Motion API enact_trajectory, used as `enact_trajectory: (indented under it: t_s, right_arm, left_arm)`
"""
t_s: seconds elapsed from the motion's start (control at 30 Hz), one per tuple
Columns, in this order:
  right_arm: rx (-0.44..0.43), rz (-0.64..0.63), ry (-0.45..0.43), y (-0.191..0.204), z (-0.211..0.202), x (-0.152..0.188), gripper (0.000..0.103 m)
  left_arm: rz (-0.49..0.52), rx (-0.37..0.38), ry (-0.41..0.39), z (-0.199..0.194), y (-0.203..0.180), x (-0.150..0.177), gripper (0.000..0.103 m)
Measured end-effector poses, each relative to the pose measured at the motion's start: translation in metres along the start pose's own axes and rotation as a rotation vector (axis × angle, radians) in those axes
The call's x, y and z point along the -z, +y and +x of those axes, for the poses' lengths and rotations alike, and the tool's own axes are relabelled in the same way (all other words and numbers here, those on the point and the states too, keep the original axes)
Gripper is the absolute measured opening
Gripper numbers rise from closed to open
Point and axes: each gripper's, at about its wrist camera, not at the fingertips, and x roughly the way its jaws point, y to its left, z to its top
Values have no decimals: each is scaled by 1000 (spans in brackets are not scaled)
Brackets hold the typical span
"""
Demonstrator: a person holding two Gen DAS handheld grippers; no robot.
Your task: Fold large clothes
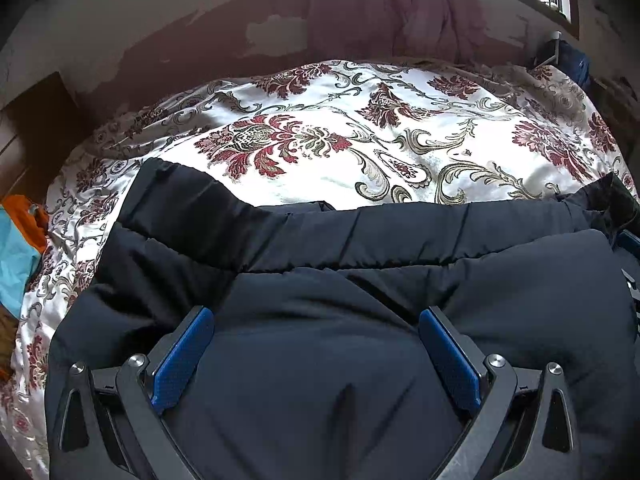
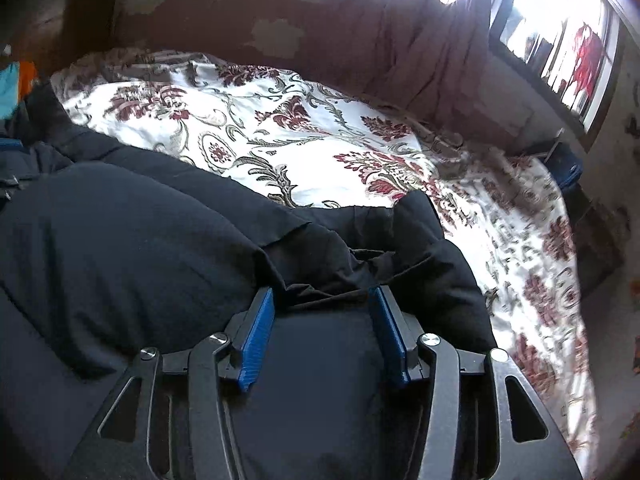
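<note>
A large dark navy padded jacket [image 1: 360,240] lies spread across the near part of a bed with a white and maroon floral cover [image 1: 320,152]. My left gripper [image 1: 316,316] is open, its blue pads [image 1: 184,356] wide apart just above the jacket's puffy body. In the right wrist view the same jacket [image 2: 120,248] fills the lower left. My right gripper [image 2: 322,292] is open over a bunched fold at the jacket's right end, with wrinkled fabric lying between the blue pads [image 2: 258,340]. Neither gripper is closed on the cloth.
The floral cover [image 2: 320,132] stretches beyond the jacket to a peeling maroon wall [image 1: 180,40]. A reddish curtain [image 1: 400,4] and a bright window [image 2: 560,48] are at the back right. Orange and teal cloth [image 1: 20,240] lies at the bed's left edge.
</note>
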Motion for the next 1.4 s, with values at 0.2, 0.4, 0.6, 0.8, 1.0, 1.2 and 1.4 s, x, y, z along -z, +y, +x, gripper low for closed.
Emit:
enact_trajectory:
  t_s: [0.2, 0.4, 0.6, 0.8, 1.0, 1.2, 1.4]
  right_arm:
    - [-161, 98, 7, -25, -14, 12, 87]
    - [-195, 131, 51, -39, -32, 29, 101]
    - [-171, 166, 20, -80, -52, 29, 101]
    - [-196, 328, 42, -123, -40, 24, 101]
    - [-313, 466, 88, -127, -18, 31, 101]
    - [-358, 506, 146, -110, 2, 45, 101]
    - [-420, 518, 240, -92, 27, 61, 101]
  left_arm:
    - [-3, -1, 11, -2, 1, 1, 103]
    - [-23, 8, 33, -7, 2, 3, 103]
    - [-102, 42, -10, -48, 28, -12, 103]
    - [-104, -7, 8, -56, 66, -20, 103]
    - [-176, -17, 73, -54, 107, -14, 103]
    - [-155, 113, 251, -22, 127, -1, 103]
    - [-278, 288, 360, 12, 139, 22, 103]
